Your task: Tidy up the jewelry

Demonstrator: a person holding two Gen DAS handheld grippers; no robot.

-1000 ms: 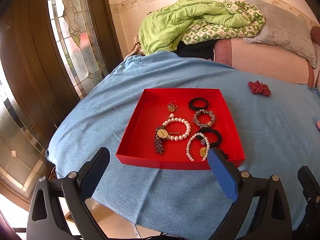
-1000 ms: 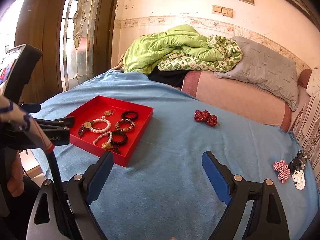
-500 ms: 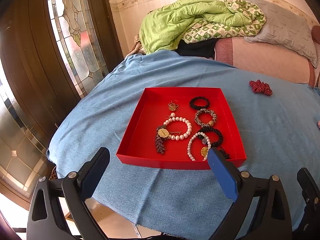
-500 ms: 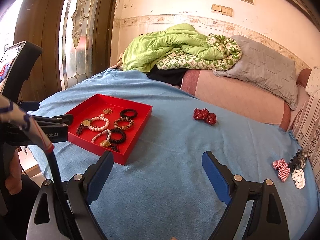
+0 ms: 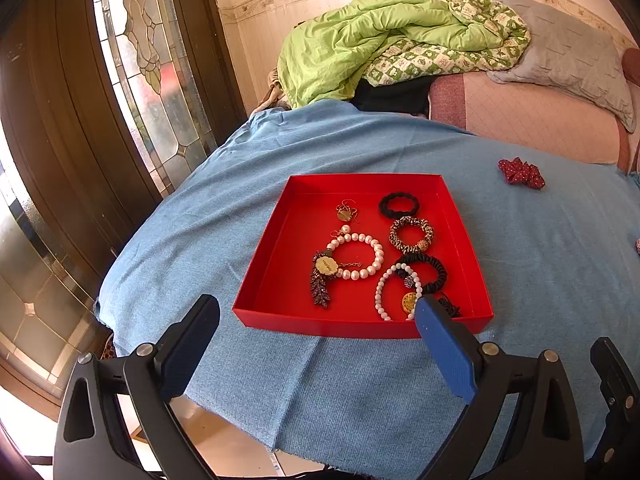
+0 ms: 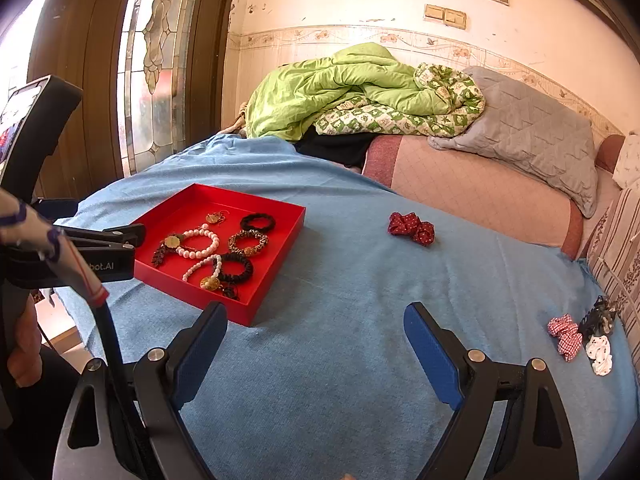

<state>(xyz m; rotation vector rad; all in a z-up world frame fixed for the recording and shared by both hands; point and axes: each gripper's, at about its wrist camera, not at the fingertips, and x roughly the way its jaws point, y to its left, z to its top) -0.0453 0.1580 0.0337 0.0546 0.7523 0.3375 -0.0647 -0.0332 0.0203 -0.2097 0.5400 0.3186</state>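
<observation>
A red tray lies on the blue cloth and holds pearl bracelets, black and patterned scrunchies and small pendants. My left gripper is open and empty, just short of the tray's near edge. My right gripper is open and empty above bare cloth, right of the tray. A red dotted scrunchie lies loose on the cloth beyond the tray. A red checked scrunchie, a black clip and a white scrunchie lie at the far right.
The blue cloth covers a bed whose near edge drops off at the left. A green quilt and grey pillow are piled at the back. A stained-glass door stands at the left.
Both views have shifted slightly, with the tray a little higher in the right wrist view. Both grippers stay open and nothing on the cloth has moved.
</observation>
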